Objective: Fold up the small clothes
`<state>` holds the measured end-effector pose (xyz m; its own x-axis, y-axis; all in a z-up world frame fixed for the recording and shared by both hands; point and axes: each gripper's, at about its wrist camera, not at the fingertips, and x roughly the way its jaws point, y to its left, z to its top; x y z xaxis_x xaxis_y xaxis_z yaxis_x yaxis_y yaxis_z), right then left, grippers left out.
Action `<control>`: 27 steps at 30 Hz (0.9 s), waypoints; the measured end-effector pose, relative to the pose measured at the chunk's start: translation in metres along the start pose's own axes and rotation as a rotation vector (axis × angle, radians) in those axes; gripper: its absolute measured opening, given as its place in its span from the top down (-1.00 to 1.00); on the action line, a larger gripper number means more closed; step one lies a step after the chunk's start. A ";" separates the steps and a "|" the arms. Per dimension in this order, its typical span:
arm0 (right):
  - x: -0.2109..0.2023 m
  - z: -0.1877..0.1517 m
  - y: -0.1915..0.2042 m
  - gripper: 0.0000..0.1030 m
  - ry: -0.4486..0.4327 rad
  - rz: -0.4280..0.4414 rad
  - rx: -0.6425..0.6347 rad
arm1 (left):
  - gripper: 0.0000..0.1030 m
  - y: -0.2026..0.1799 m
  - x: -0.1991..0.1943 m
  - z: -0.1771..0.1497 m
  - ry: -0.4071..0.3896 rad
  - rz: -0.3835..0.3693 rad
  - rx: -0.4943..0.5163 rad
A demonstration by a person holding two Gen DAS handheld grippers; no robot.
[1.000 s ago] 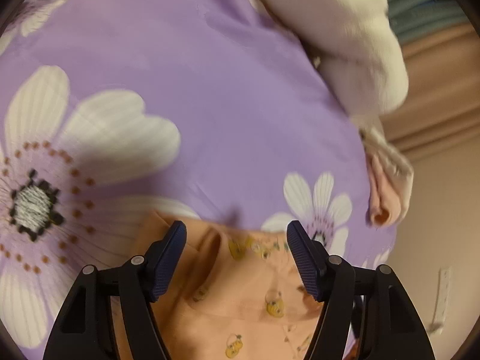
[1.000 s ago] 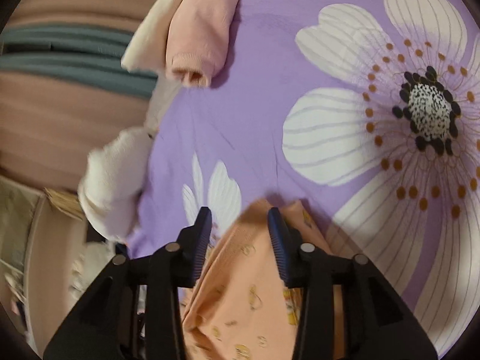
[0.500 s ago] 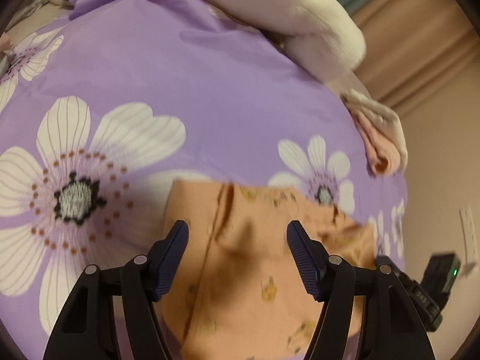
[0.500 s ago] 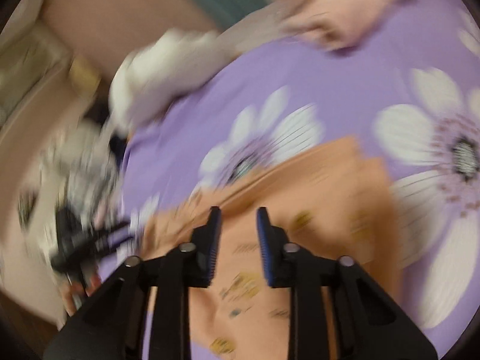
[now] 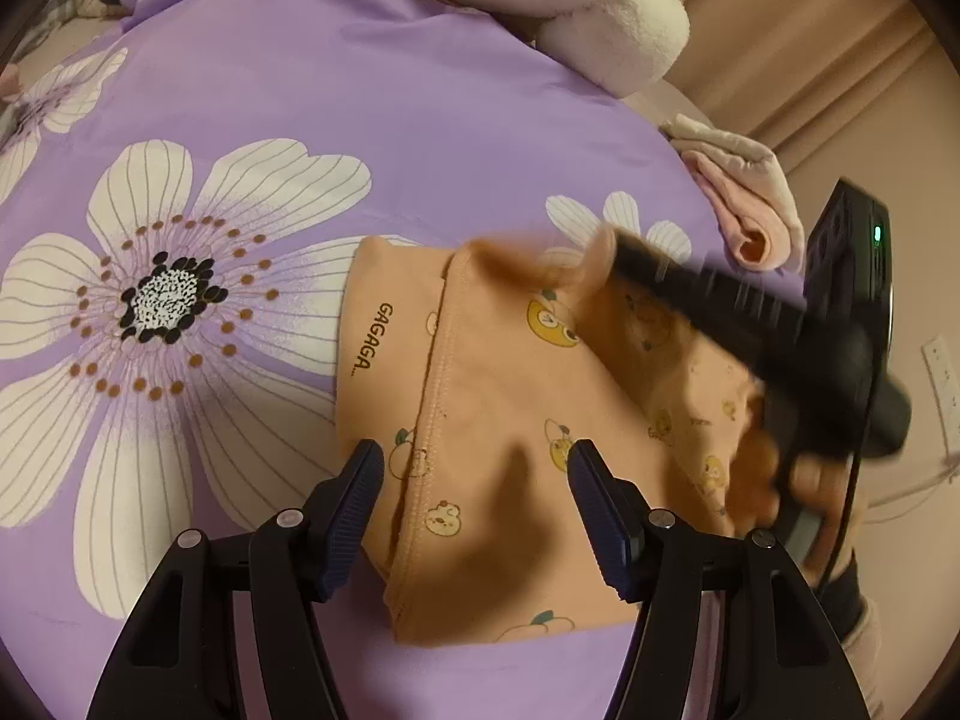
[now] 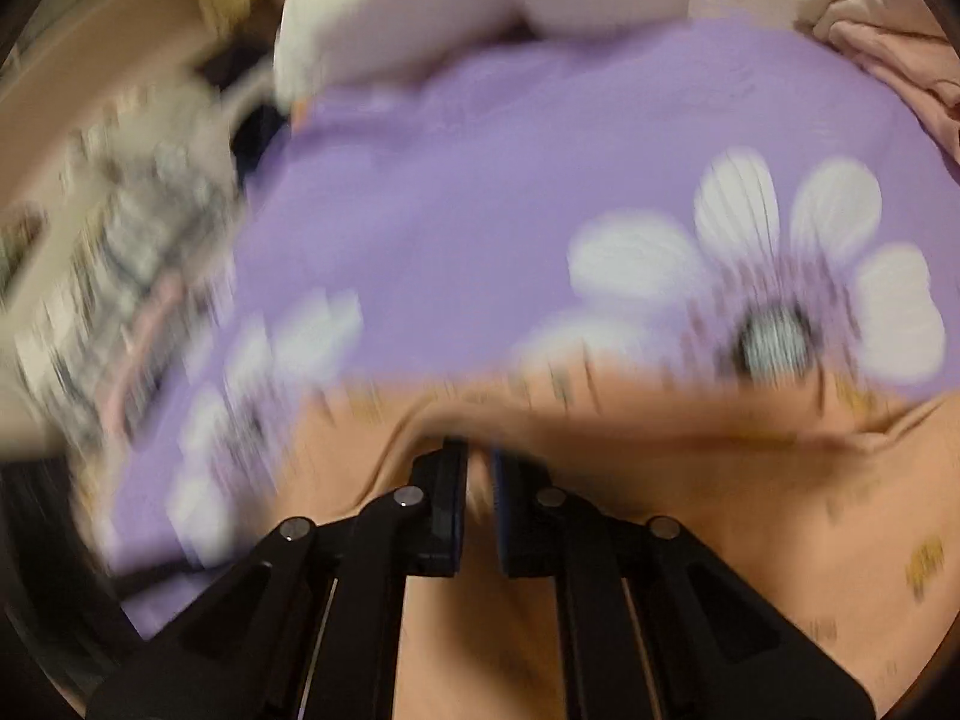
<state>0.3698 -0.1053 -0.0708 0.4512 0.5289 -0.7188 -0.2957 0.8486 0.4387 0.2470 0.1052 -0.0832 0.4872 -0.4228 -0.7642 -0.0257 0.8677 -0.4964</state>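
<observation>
Garment: peach shirt [image 5: 498,396] — light, limp; take it by a hem corner.
Right gripper [image 6: 478,480]: clenched on its fabric.
Left gripper [image 5: 474,480]: released.

Soft matt orange garment [image 5: 498,396]; smooth purple sheet [image 5: 360,90].

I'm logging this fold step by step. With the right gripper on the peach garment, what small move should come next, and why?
Probably carry the pinched edge across toward the stitched hem. The right gripper is shut on the peach garment, with cloth between its fingers, and in the left view that corner is already lifted off the purple sheet. The left gripper is open above the garment, holding nothing.
</observation>
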 end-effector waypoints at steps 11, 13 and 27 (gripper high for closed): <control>-0.108 -0.043 -0.050 0.67 -0.099 0.058 0.101 | -0.24 -0.009 -0.012 -0.020 -0.018 -0.026 0.053; -0.147 -0.066 -0.070 0.35 -0.140 0.059 0.128 | -0.24 -0.014 -0.015 -0.025 -0.021 -0.035 0.071; -0.206 -0.176 -0.137 0.33 -0.151 -0.067 0.230 | -0.24 -0.037 0.003 -0.051 0.012 0.040 0.116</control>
<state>0.1691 -0.3334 -0.0778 0.5886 0.4535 -0.6693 -0.0702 0.8534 0.5165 0.2047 0.0584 -0.0880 0.4770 -0.3900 -0.7876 0.0570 0.9080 -0.4151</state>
